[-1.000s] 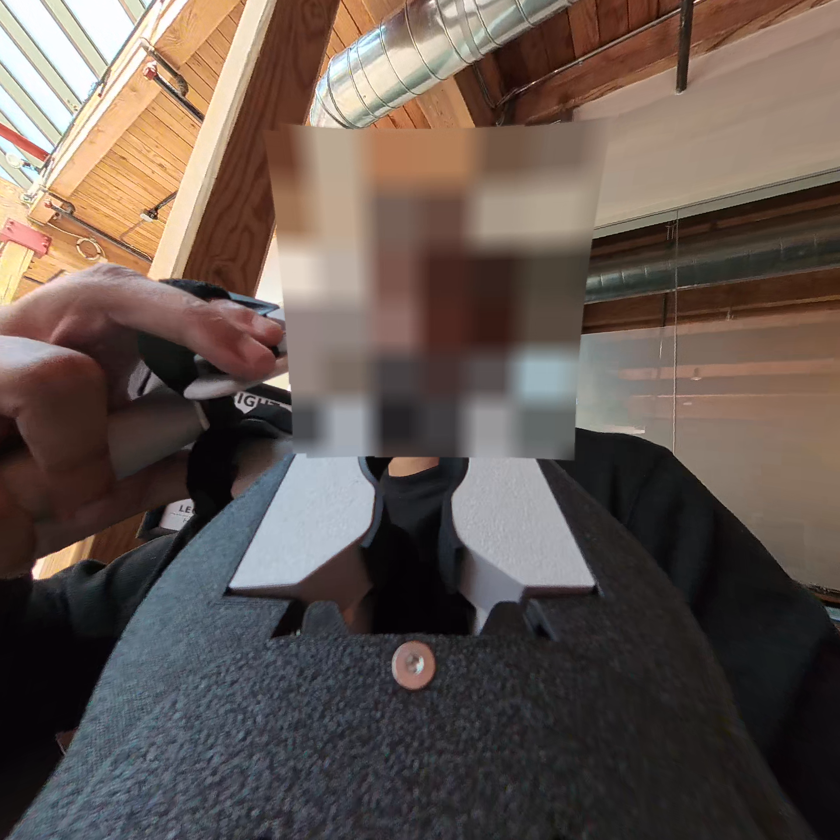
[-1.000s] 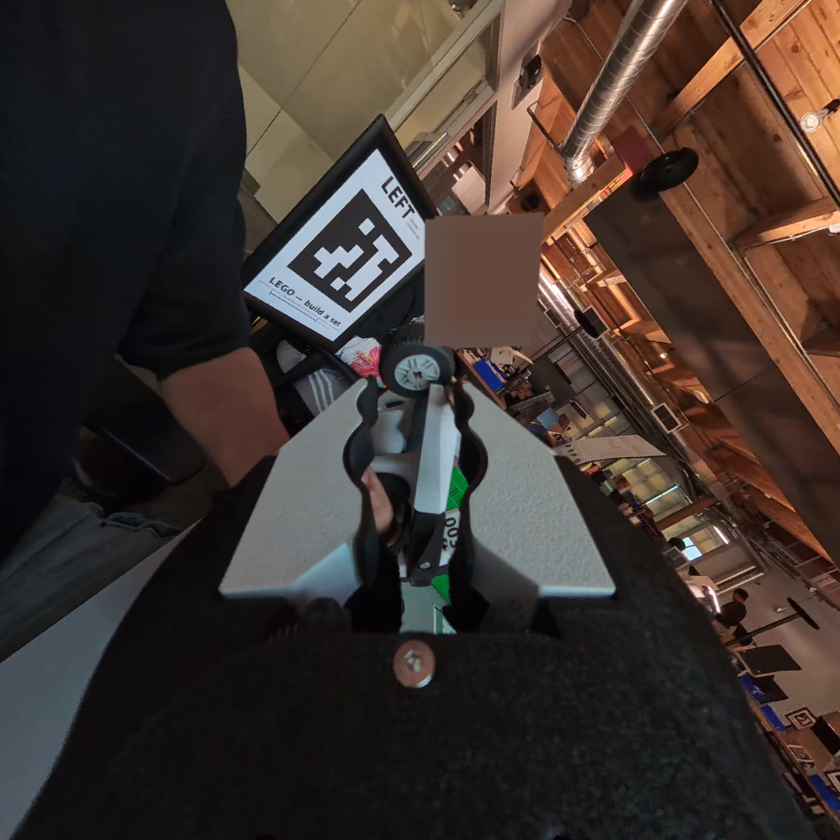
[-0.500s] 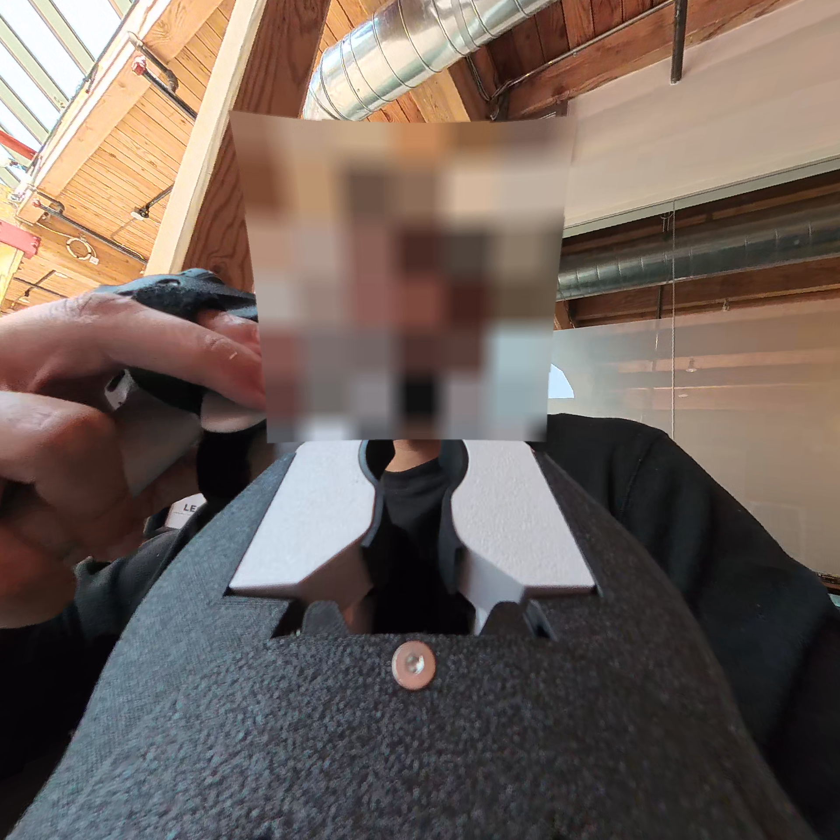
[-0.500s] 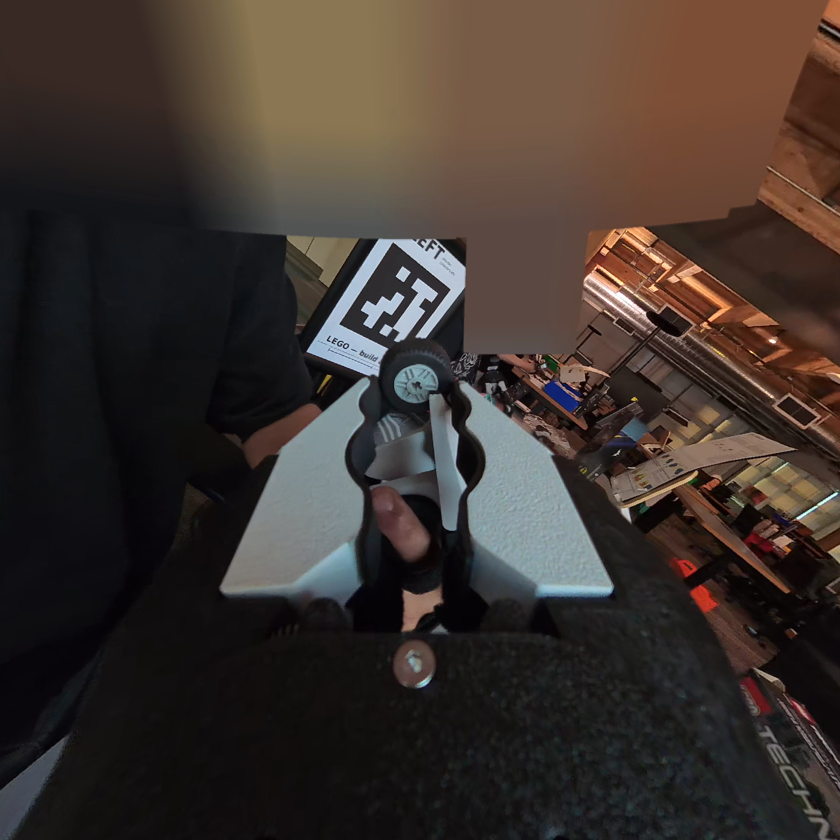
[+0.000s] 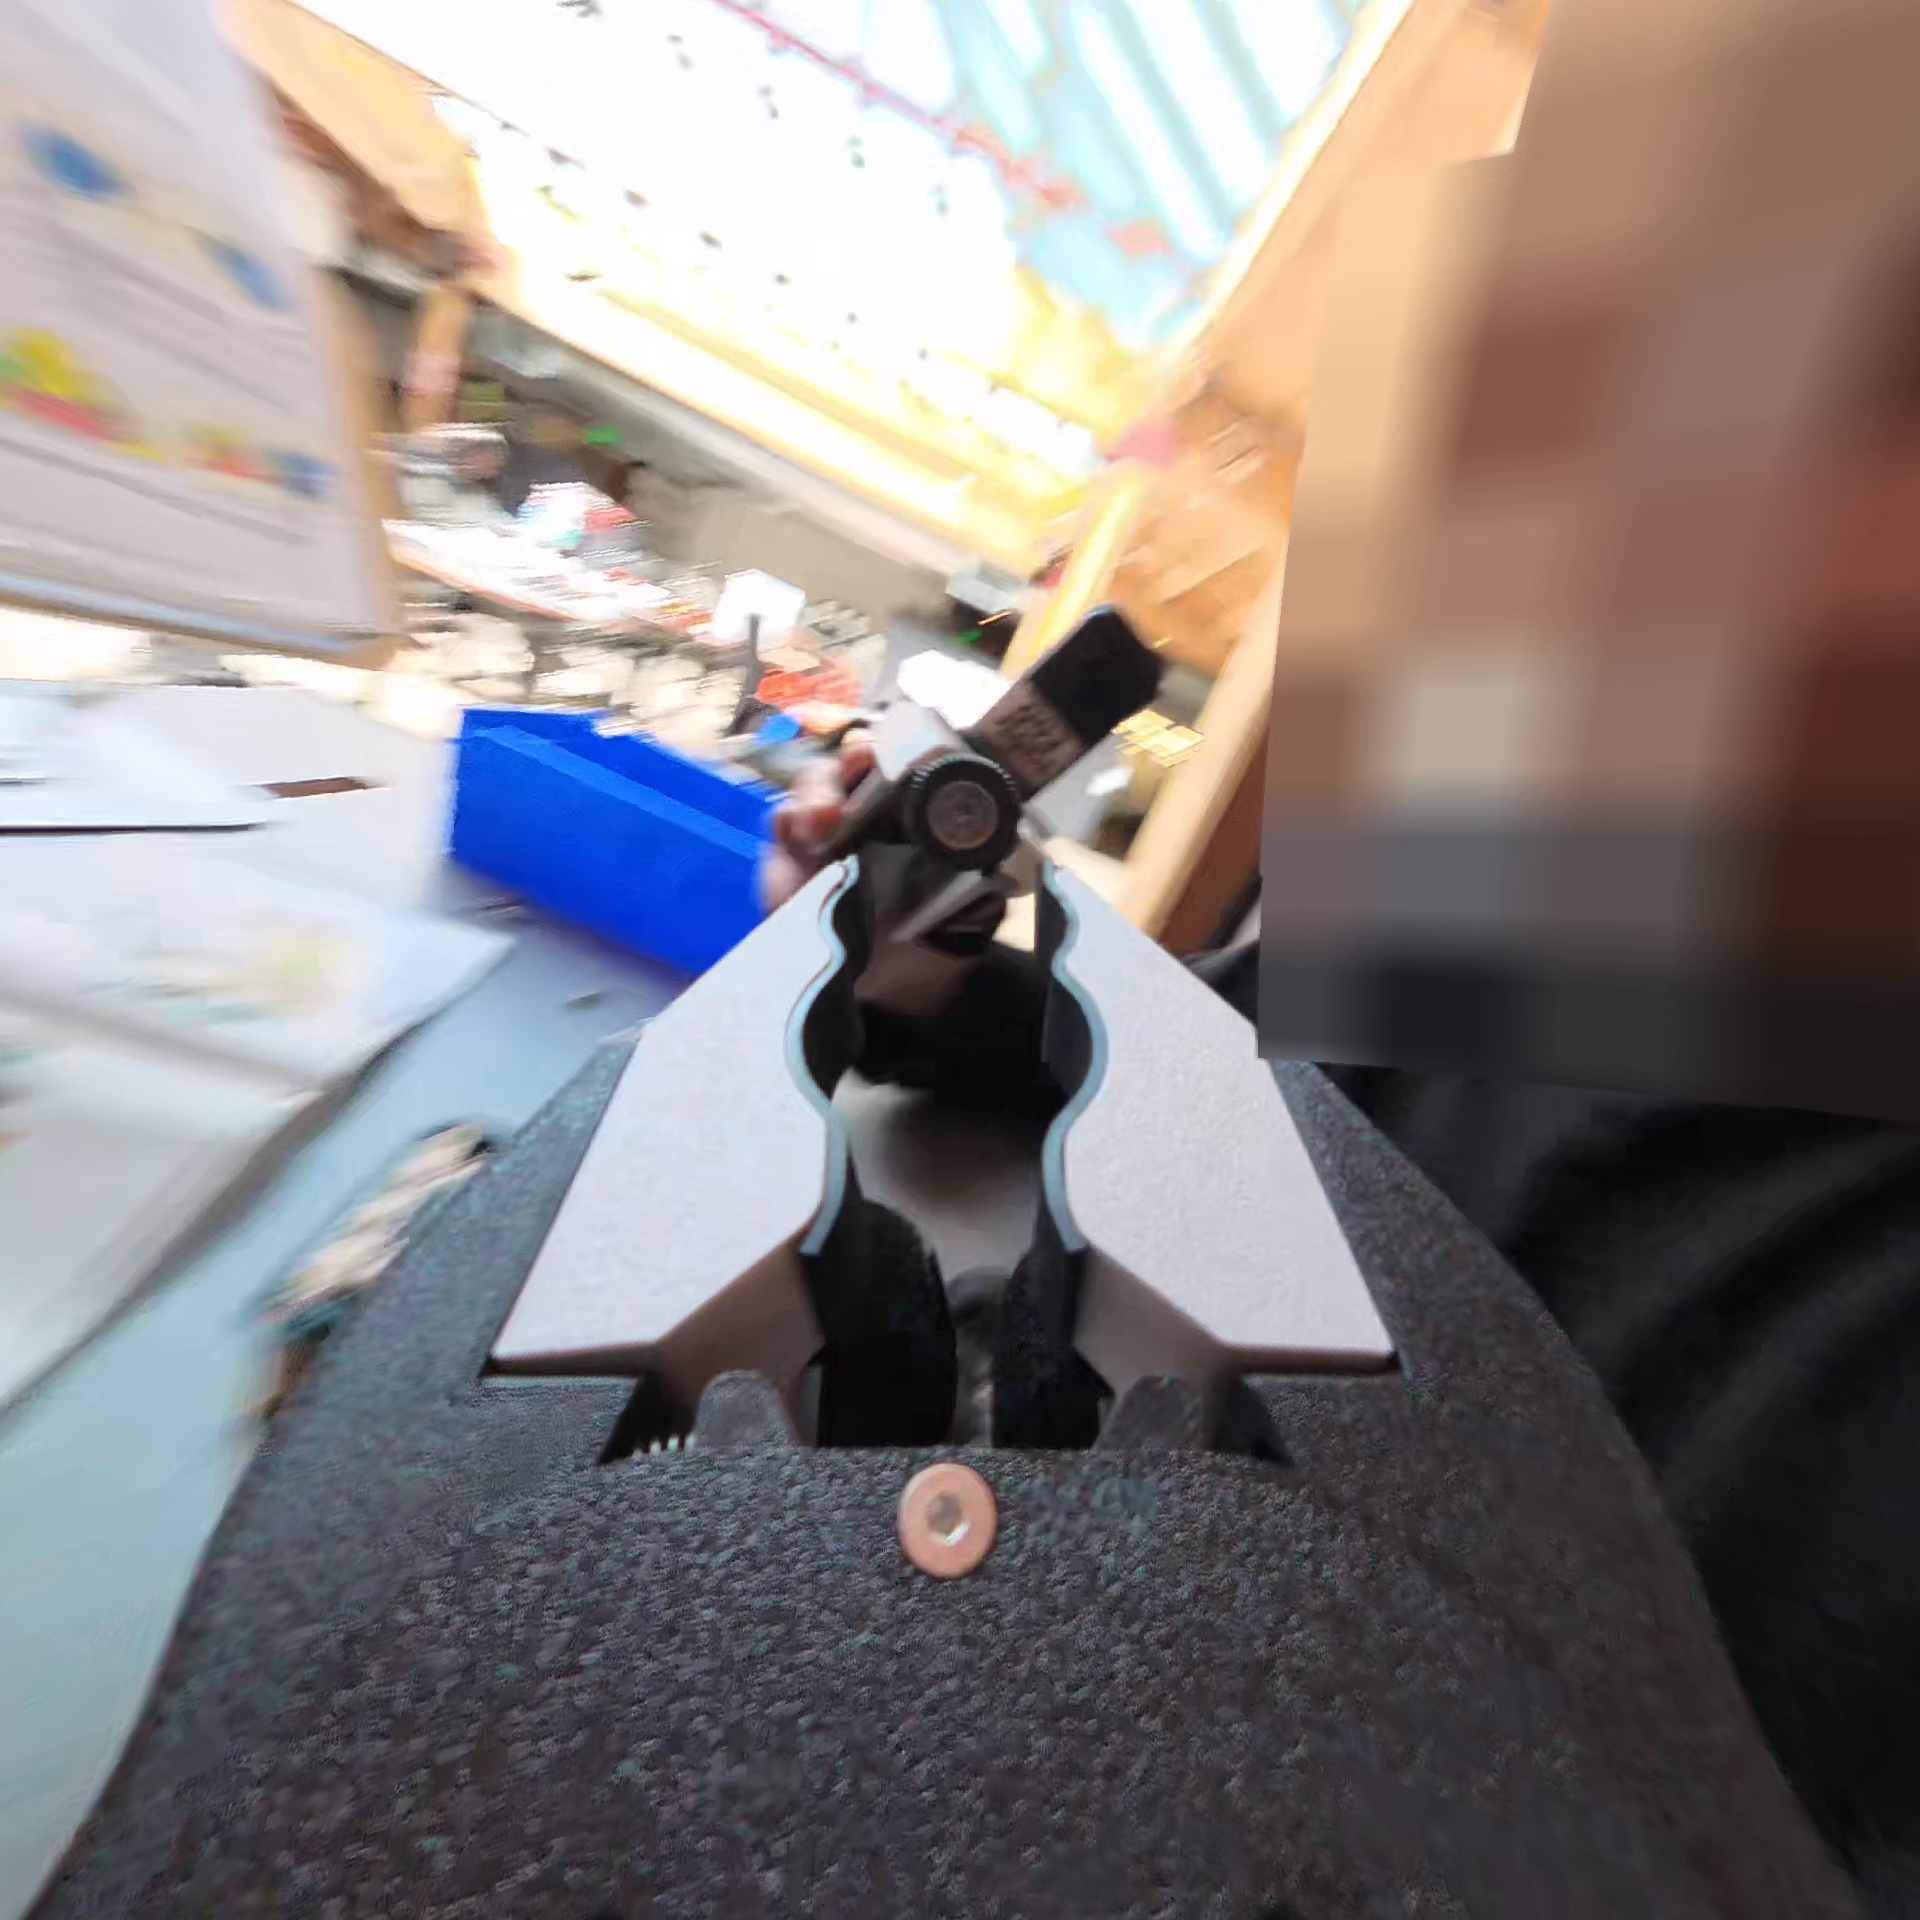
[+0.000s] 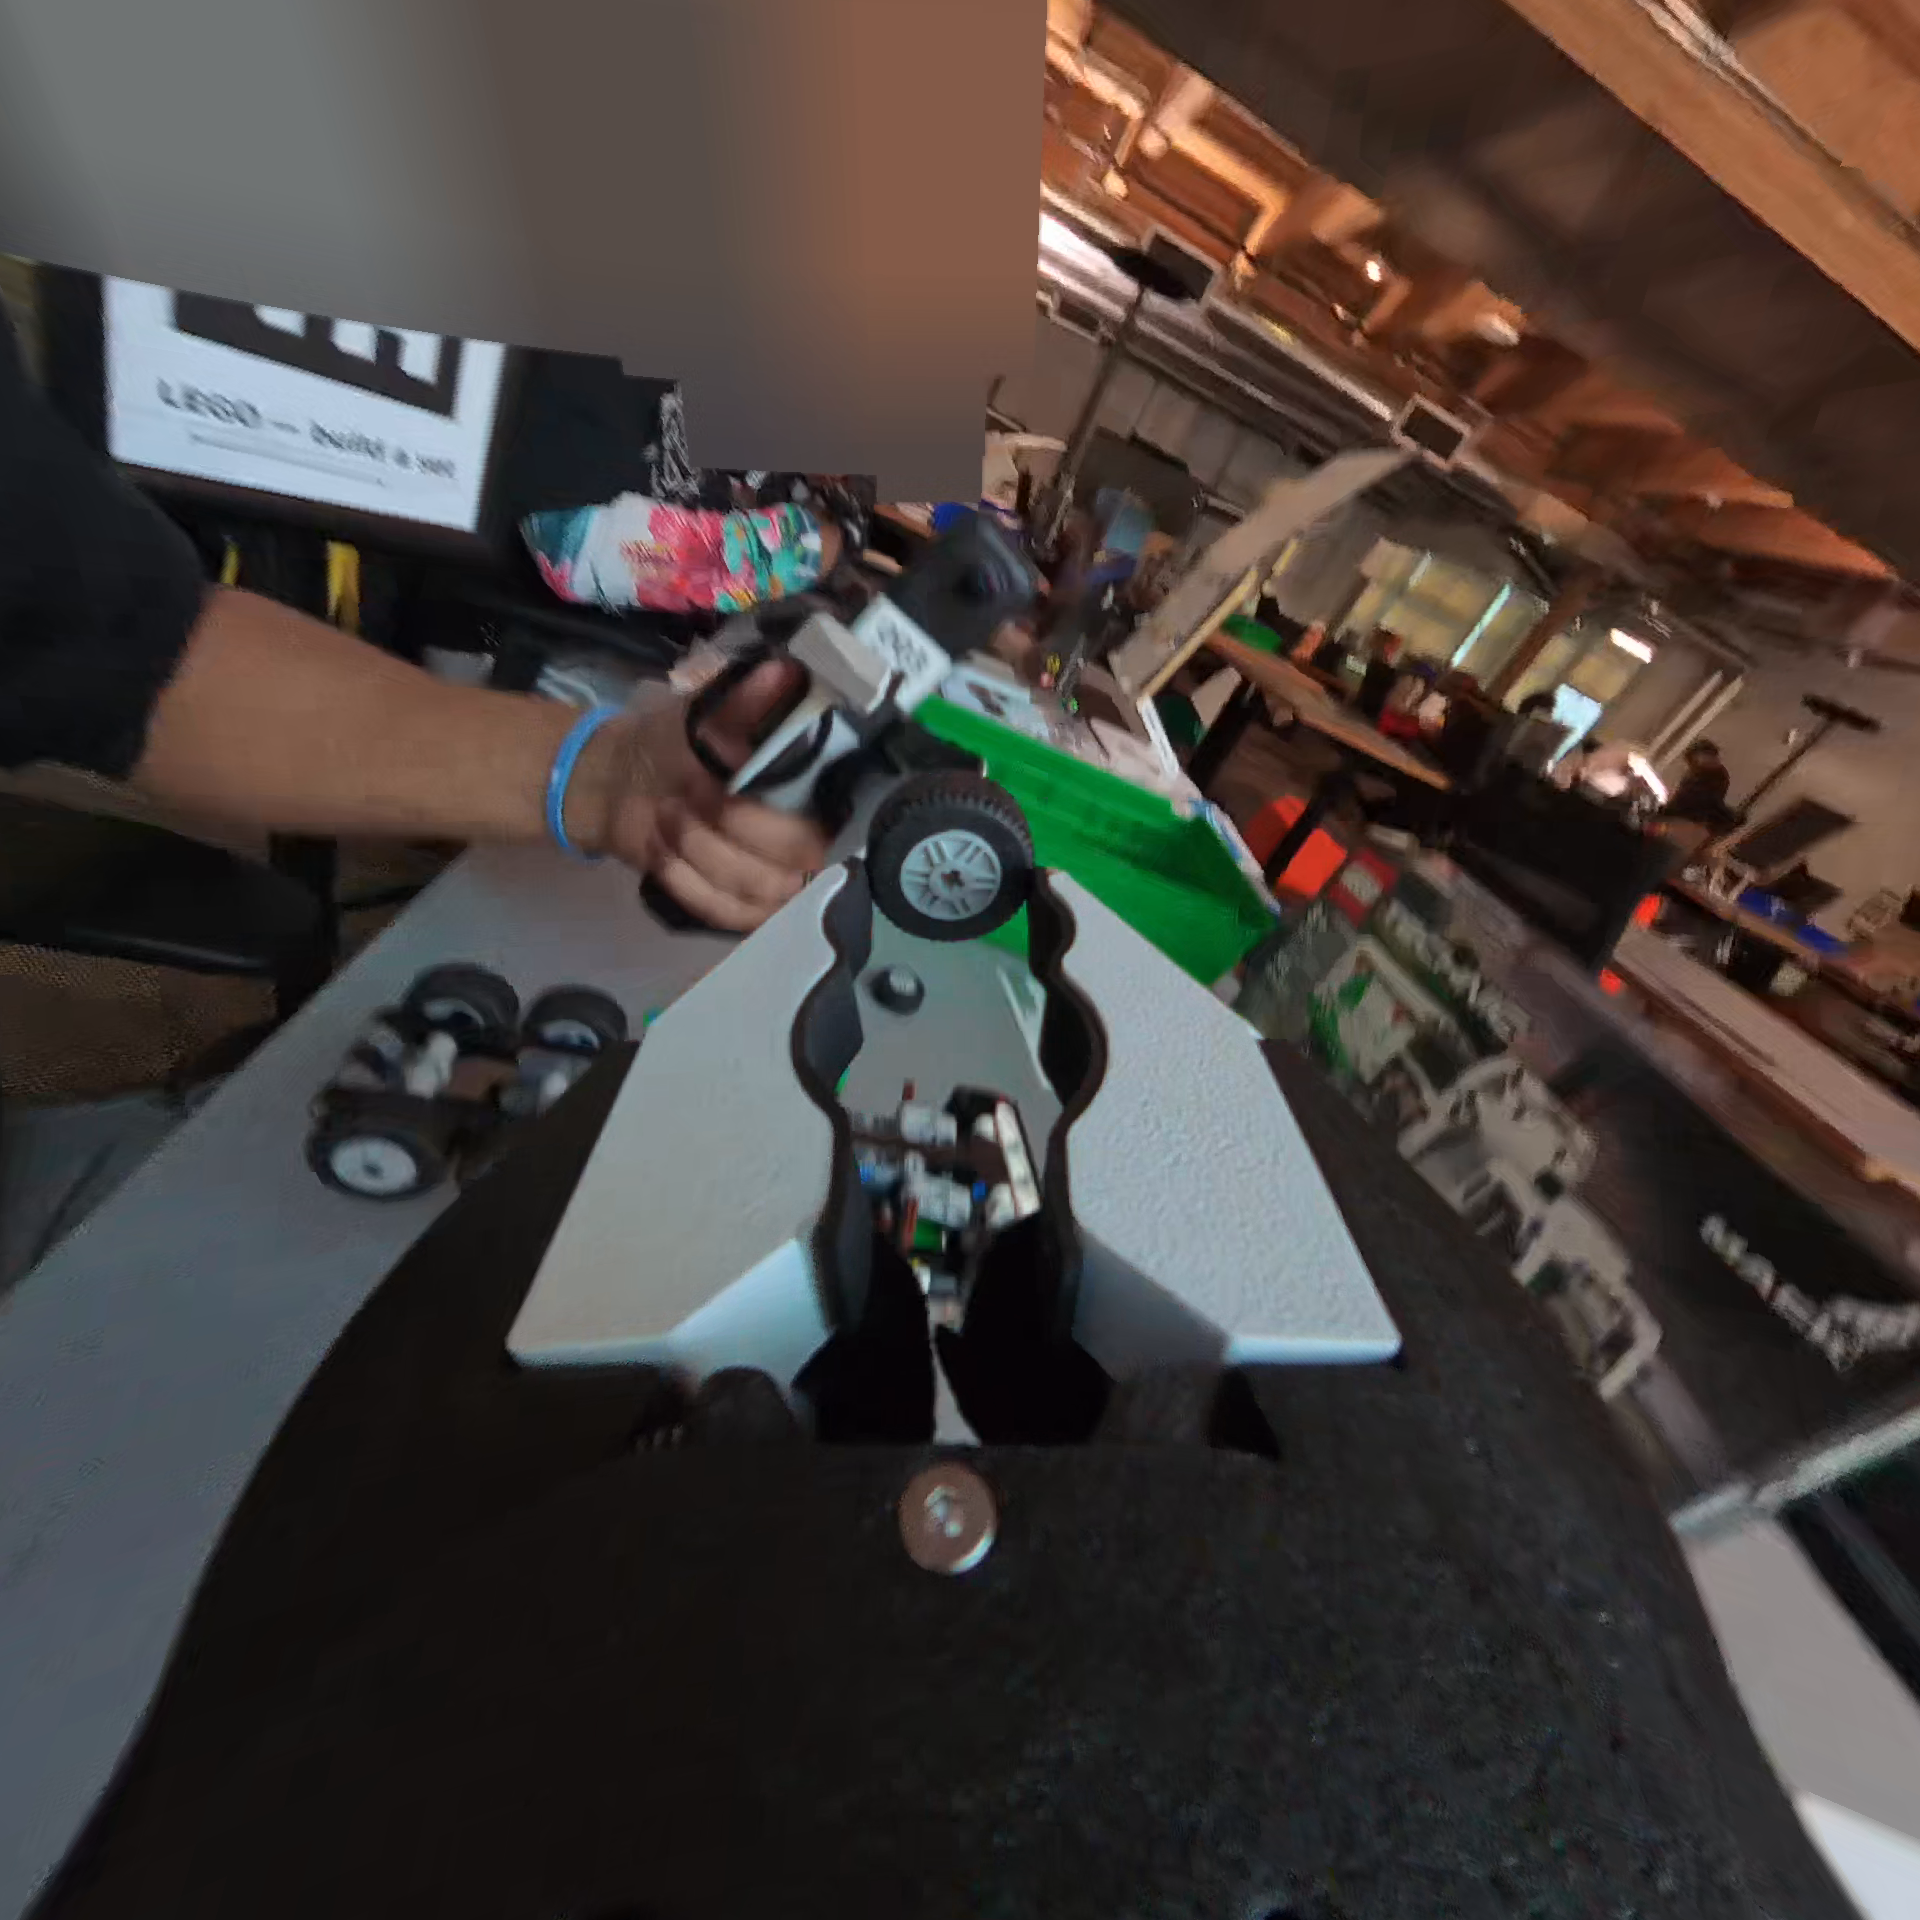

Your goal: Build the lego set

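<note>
Right gripper (image 6: 951, 883) pinching a black-tyred, grey-hubbed wheel (image 6: 948, 854) above grey table (image 6: 208, 1278); left gripper (image 5: 951, 883) parted, empty; wheeled chassis (image 6: 457, 1081) near table edge.

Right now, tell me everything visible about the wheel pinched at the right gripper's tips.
The wheel is a small Lego one: black ribbed rubber-looking tyre around a light grey plastic hub with spokes and a cross-shaped axle hole. It faces the camera, upright, clamped at its sides between the tips of the right gripper, raised above the grey table. Nothing else touches it; no axle shows.
</note>
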